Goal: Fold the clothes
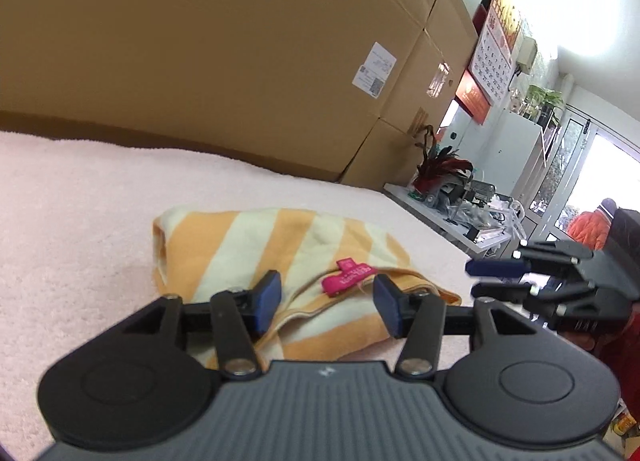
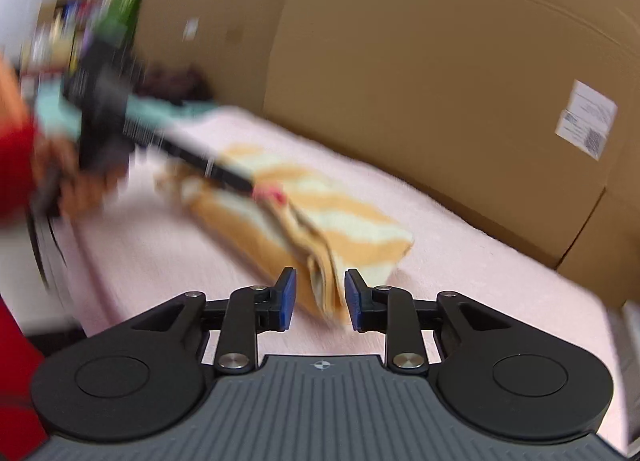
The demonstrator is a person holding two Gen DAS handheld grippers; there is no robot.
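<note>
A folded orange and cream striped cloth (image 1: 256, 249) with a pink tag (image 1: 348, 280) lies on the pale pink blanket (image 1: 80, 221). My left gripper (image 1: 326, 301) is open just above its near edge, holding nothing. My right gripper also shows in the left wrist view (image 1: 492, 279), off the cloth's right end. In the right wrist view, which is blurred, the right gripper (image 2: 320, 295) is open with the cloth's near corner (image 2: 324, 261) between its blue pads (image 2: 287, 297). The left gripper shows there (image 2: 256, 189) over the cloth's far end.
Large cardboard boxes (image 1: 224, 53) stand along the far side of the blanket. A white table (image 1: 460, 221) with clutter and a red plant (image 1: 438, 167) is to the right. A teal cloth (image 2: 160, 111) lies at the blanket's far end.
</note>
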